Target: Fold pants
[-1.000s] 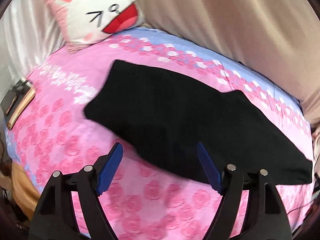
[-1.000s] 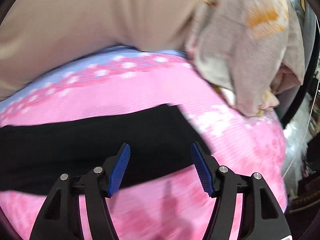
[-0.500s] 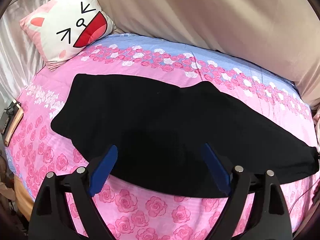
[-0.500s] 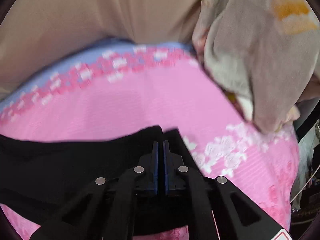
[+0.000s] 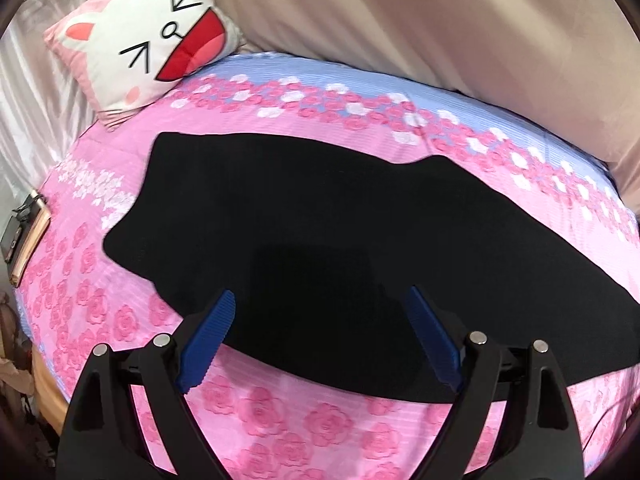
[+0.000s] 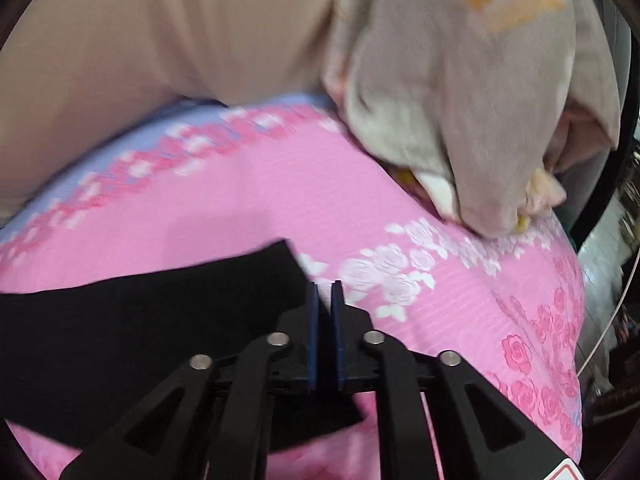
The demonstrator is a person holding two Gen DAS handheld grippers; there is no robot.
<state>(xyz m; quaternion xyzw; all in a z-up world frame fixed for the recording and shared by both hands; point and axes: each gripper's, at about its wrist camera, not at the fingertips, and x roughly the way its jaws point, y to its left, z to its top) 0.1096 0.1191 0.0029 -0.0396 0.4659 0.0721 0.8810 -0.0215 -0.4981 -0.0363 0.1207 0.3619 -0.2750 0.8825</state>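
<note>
Jaws over black pants (image 5: 320, 240), cat pillow (image 5: 152, 36) beyond

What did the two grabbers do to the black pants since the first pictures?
The right gripper snapped nearly shut at the end of the pants, then its jaws opened a little again; whether cloth sits in the narrow gap is unclear. The left gripper spread slightly wider and slid further over the middle of the pants, holding nothing. The pants stay flat on the pink bedsheet, the cat pillow unmoved.
</note>
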